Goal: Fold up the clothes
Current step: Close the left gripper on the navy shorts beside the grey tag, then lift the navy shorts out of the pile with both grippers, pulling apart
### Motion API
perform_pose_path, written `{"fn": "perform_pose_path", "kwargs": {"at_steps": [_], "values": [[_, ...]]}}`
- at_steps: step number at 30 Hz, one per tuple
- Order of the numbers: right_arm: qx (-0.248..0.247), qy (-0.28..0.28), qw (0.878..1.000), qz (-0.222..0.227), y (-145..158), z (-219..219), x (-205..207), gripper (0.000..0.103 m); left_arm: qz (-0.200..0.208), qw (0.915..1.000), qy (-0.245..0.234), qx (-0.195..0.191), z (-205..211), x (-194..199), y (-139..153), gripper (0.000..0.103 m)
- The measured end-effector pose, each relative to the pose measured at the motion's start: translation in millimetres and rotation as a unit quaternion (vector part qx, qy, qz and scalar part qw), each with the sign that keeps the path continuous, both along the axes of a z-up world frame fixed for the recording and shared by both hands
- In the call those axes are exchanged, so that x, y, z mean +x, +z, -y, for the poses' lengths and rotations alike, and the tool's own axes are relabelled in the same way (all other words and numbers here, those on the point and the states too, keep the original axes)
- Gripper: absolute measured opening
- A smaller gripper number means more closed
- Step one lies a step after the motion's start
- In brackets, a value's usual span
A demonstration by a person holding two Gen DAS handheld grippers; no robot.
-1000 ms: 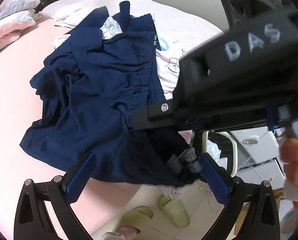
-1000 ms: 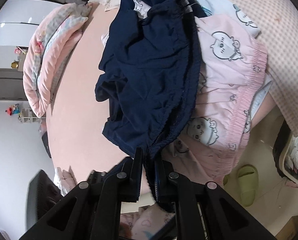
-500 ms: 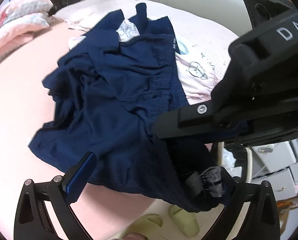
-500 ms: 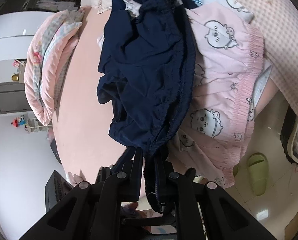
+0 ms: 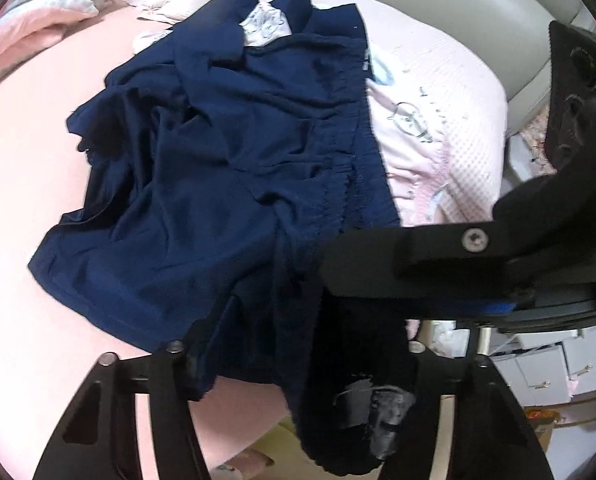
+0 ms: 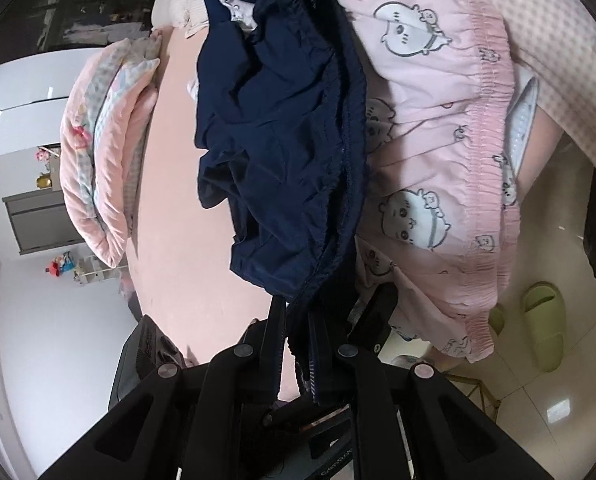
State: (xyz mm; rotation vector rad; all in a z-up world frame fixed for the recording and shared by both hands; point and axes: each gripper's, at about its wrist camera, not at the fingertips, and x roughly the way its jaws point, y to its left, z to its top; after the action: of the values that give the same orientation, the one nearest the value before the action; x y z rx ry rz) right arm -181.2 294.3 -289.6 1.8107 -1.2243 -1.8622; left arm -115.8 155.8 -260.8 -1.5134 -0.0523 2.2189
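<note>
Bed (image 5: 17, 160), navy shorts (image 6: 298, 140) between right tongs (image 6: 322, 320)

One navy shorts (image 5: 225, 200); one pink printed shorts (image 6: 438, 152); two green slippers (image 6: 542, 324); two hand-held grippers (image 6: 298, 320).

Home bedroom, pink-sheeted bed (image 5: 25, 152), folded quilt (image 6: 97, 152), green slippers (image 6: 542, 320) on tiled floor, white drawers (image 5: 554, 364)

No legible text anywhere.
</note>
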Motion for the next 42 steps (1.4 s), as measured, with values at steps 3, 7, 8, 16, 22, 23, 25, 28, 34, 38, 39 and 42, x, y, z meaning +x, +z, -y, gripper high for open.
{"fn": "perform_pose_path", "kwargs": {"at_steps": [3, 7, 8, 16, 22, 23, 25, 28, 34, 38, 39, 42], "values": [[-0.003, -0.002, 1.0, -0.001, -1.4, 0.2, 0.9, 0.009, 0.009, 0.9999, -0.006, 0.008, 6.2, -3.8, 0.2, 0.031], [-0.003, 0.004, 1.0, -0.009, 1.1, 3.1, 1.0, 0.009, 0.034, 0.999, 0.0, 0.029, 18.0, -13.0, -1.7, 0.027], [-0.004, 0.004, 1.0, -0.011, 1.6, 2.8, 1.4, 0.009, 0.037, 0.9988, 0.003, 0.033, 20.5, -14.8, -1.8, 0.027], [0.04, 0.006, 0.999, -0.035, 8.1, 8.4, 2.6, 0.011, 0.012, 0.9999, 0.004, 0.007, 33.7, -21.3, 4.3, 0.019], [0.068, -0.049, 0.995, -0.046, 10.9, -11.7, 5.9, 0.06, 0.006, 0.9997, 0.023, 0.003, 55.3, -29.9, 8.6, 0.013], [0.059, -0.057, 0.996, -0.046, 10.7, -16.1, 5.2, 0.06, 0.007, 0.9996, 0.027, 0.004, 59.7, -31.8, 9.0, 0.013], [0.054, -0.064, 0.995, -0.045, 11.9, -21.4, 2.6, 0.06, 0.001, 0.9993, 0.036, -0.004, 67.7, -35.4, 10.9, 0.013], [0.084, -0.066, 0.993, -0.049, 17.1, -25.0, -3.8, 0.06, -0.008, 0.9986, 0.049, -0.016, 79.7, -40.9, 13.7, 0.013], [0.146, -0.058, 0.986, -0.052, 24.7, -22.8, -23.4, 0.06, -0.001, 0.9948, 0.08, -0.062, 104.8, -53.2, 8.1, 0.013], [0.197, -0.045, 0.977, -0.063, 30.6, -20.6, -42.8, 0.06, 0.001, 0.9939, 0.081, -0.075, 117.1, -59.6, 6.9, 0.013], [0.207, -0.042, 0.975, -0.068, 32.2, -19.8, -47.5, 0.06, 0.0, 0.9939, 0.08, -0.076, 119.9, -61.0, 6.9, 0.013], [0.242, -0.033, 0.966, -0.084, 37.5, -18.4, -63.3, 0.06, 0.0, 0.9937, 0.077, -0.082, 128.1, -65.4, 6.9, 0.013]]}}
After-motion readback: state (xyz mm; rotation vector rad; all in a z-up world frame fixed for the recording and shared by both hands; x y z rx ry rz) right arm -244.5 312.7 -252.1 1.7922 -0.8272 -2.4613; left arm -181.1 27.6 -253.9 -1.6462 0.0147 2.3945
